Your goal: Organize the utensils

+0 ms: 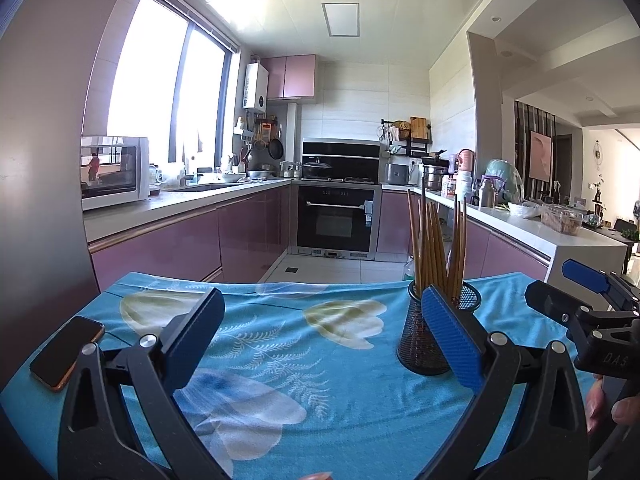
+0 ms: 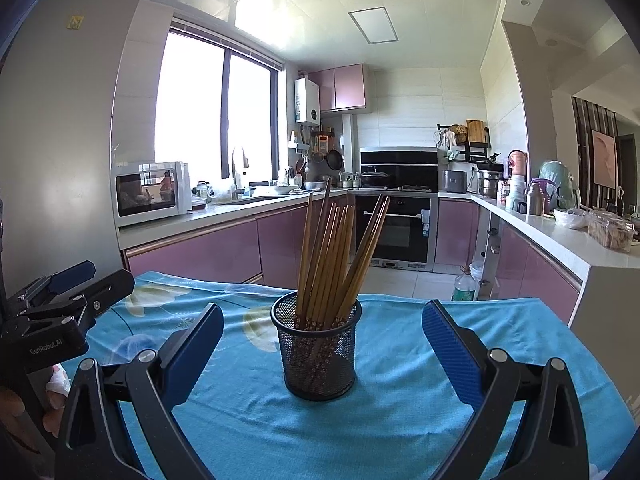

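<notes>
**Chopsticks upright in mesh holder, both tongs spread and empty**

The right tongs (image 2: 322,354) are seen nearest the lens, spread wide with nothing gripped. Between their blue pads (image 2: 196,354), slightly ahead, a black wire-mesh holder (image 2: 318,354) is stood on the blue floral cloth (image 2: 400,420) covering the tabletop. A bundle of brown wooden chopsticks (image 2: 332,256) is held upright in it, fanned at the top, with a small flower pattern near the lower ends. The left tongs (image 1: 320,344) are likewise held wide open and empty; the holder (image 1: 420,340) is found just behind their right pad, partly hidden. A phone (image 1: 66,352) is laid at the cloth's left edge.
</notes>
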Motion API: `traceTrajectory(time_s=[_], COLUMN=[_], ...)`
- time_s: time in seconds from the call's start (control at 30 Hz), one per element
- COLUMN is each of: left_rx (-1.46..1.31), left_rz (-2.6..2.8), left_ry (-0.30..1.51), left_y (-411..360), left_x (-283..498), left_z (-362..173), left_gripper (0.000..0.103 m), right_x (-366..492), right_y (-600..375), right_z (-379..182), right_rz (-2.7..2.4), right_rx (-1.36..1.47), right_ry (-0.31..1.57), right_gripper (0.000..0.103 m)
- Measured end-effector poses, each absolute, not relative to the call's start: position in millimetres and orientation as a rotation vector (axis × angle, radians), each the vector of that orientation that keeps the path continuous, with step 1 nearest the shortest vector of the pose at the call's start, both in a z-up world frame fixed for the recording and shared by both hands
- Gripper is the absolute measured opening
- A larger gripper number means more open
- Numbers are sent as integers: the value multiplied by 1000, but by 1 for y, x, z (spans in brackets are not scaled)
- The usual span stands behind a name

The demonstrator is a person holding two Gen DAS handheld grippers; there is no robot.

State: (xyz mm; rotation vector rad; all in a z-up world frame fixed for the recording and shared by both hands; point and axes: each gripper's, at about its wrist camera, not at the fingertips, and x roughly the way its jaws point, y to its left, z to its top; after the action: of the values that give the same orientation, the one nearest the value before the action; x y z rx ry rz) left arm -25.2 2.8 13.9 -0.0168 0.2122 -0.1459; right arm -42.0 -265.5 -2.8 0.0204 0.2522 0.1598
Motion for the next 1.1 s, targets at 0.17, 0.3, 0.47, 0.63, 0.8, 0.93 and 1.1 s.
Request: traceTrajectory(time_s=[0.17, 0.3, 0.47, 0.63, 0.8, 0.93, 1.1], left_rx=[-18, -19, -18, -19, -21, -27, -28], left_rz=[-147, -149, -146, -148, -147, -151, -151], left_ry=[210, 203, 200, 203, 204, 206, 205], left_y=[0, -1, -3, -3, -3, -5, -5], left_x=[-28, -30, -31, -31, -31, -29, -29], left_z=[14, 15, 15, 14, 14, 14, 13], left_gripper=[97, 97, 97, 97, 97, 97, 97], right_x=[-45, -47, -48, -47, -47, -47, -47], right_y=[-267, -267, -269, -271, -271, -269, -270], right_z=[-2, -1, 0, 0, 0, 0, 1], right_rz=[158, 154, 148, 144, 140, 141, 139], right_rx=[21, 24, 26, 31, 26, 23, 24], right_ry=[246, 242, 234, 229, 231, 227, 223], right_gripper=[96, 96, 96, 96, 96, 96, 96])
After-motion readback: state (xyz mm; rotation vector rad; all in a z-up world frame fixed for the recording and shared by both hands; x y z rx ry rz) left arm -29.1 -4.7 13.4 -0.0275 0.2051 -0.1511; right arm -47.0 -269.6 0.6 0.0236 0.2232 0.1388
